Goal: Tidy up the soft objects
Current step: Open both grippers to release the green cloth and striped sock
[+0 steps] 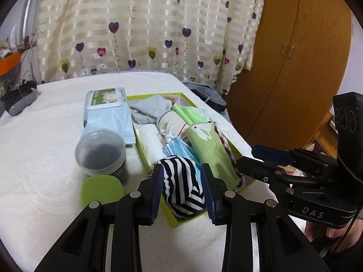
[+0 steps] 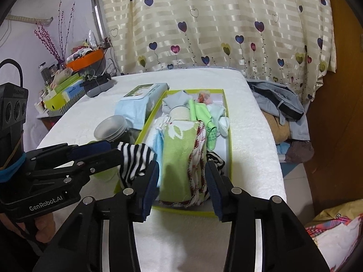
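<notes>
Releasing step: left gripper [image 1: 182, 189] jaws open around striped cloth [image 1: 181, 185], right gripper [image 2: 182, 187] jaws open around green towel [image 2: 179, 158], both in box [image 2: 228, 122] at 6 o'clock; next, probably withdraw.

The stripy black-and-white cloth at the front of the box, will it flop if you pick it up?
Probably yes. The striped cloth lies crumpled and sagging over the box edge, so it looks floppy. It seems thin, so likely light, and won't roll.
</notes>
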Motion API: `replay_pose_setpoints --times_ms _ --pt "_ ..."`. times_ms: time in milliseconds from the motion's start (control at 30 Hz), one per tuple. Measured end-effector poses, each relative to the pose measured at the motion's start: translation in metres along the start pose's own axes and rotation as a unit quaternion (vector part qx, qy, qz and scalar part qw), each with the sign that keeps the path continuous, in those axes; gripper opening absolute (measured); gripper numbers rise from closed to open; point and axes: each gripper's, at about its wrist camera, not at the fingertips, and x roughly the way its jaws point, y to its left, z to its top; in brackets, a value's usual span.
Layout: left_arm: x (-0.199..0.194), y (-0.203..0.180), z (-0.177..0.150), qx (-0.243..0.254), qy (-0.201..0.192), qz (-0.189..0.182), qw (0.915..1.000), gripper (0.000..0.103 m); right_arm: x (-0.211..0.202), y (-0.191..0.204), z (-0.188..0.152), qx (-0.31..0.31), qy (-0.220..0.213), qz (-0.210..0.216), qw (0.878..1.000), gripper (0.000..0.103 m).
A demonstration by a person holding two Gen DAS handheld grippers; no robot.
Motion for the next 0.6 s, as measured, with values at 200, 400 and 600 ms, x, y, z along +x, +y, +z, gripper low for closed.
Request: replay_pose_setpoints --times_ms 200,400,600 --pt "-0.012 -0.002 -0.004 0.0 -0.01 0.005 0.9999 0.032 -0.01 0.007 -0.004 0.001 -0.003 -0.011 1.0 0.043" --pt "-0.025 -0.005 -0.009 0.003 -0.018 0.004 0.9998 0.033 -0.018 0.015 -0.007 -0.002 -0.008 -0.016 1.0 0.043" --pt "-0.036 -0.004 -0.013 0.001 -0.028 0.011 0.9995 0.047 -0.025 0.023 -0.01 -0.004 -0.011 -0.022 1.0 0.044"
